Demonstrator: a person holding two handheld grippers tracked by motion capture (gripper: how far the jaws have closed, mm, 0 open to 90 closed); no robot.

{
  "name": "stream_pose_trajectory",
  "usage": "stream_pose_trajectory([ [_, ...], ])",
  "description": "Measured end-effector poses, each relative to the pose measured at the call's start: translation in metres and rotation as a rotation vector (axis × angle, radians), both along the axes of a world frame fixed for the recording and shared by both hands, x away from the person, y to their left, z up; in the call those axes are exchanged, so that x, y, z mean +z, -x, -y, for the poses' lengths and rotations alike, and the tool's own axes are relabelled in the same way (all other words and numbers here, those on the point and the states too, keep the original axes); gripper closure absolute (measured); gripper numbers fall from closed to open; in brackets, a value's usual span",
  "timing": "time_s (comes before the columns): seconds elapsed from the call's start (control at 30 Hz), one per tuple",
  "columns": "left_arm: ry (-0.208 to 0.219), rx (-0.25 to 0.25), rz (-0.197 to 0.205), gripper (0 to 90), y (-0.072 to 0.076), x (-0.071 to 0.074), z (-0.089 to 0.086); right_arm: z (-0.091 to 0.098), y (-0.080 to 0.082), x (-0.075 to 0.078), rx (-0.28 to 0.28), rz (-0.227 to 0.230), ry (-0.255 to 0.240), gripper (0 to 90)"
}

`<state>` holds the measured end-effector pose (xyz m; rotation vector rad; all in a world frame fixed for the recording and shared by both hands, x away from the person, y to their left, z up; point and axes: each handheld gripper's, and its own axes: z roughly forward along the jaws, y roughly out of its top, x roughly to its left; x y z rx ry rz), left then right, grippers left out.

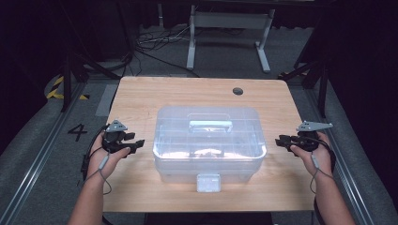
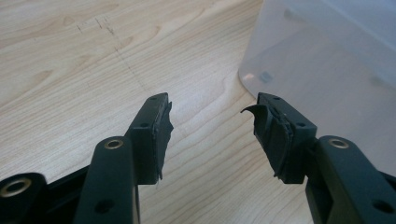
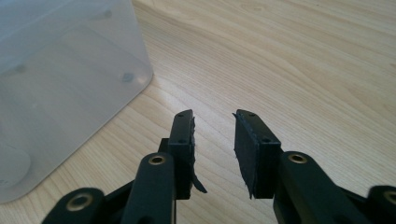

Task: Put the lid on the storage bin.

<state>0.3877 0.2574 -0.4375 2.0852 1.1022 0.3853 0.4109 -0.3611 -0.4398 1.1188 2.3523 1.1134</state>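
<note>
Clear lidded storage box [image 1: 209,140], mid-bench [image 1: 141,93], long axis left-right, lid handle [image 1: 210,125] on top, front latch [image 1: 208,182] toward person. Left gripper [image 1: 137,145] and right gripper [image 1: 279,140] flanking its short ends, near but apart, likely set for a two-sided lift. Fingers [image 2: 156,128] of both parted, holding nothing; right fingers [image 3: 184,135] narrower.

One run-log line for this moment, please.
left tool: open, empty, beside box | right tool: open, empty, beside box | clear plastic box: lid on, centred on table, untouched
</note>
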Motion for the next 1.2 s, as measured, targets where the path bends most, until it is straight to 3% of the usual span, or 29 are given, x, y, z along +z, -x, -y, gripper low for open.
stream_pose_trajectory([
  [0.13, -0.066, -0.024, -0.014, 45.5, 0.001, -0.006, 0.002, -0.003, -0.002, -0.006, 0.018, 0.0, 0.025, 65.4],
  [0.23, -0.075, -0.034, -0.012, 45.0, 0.003, -0.009, 0.003, -0.004, -0.002, -0.008, 0.03, 0.001, 0.027, 64.1],
  [0.27, -0.048, -0.046, -0.033, 44.9, 0.005, -0.013, 0.005, -0.007, -0.002, -0.011, 0.044, 0.001, 0.031, 62.5],
  [0.5, -0.066, -0.075, -0.097, 42.3, 0.008, -0.02, 0.006, -0.013, 0.0, -0.019, 0.088, -0.018, 0.059, 54.8],
  [0.53, -0.089, -0.085, -0.142, 40.4, 0.008, -0.021, 0.006, -0.015, 0.0, -0.022, 0.099, -0.031, 0.063, 51.7],
  [0.77, -0.14, -0.112, -0.167, 36.6, 0.009, -0.026, 0.009, -0.023, 0.002, -0.032, 0.119, -0.052, 0.08, 46.0],
  [0.9, -0.168, -0.123, -0.159, 33.8, 0.01, -0.027, 0.012, -0.027, 0.002, -0.038, 0.123, -0.048, 0.084, 39.7],
  [1.07, -0.191, -0.147, -0.16, 31.4, 0.012, -0.028, 0.016, -0.031, 0.005, -0.046, 0.137, -0.018, 0.124, 31.2],
  [1.2, -0.182, -0.15, -0.163, 27.8, 0.011, -0.029, 0.018, -0.033, 0.006, -0.048, 0.147, 0.008, 0.122, 28.1],
])
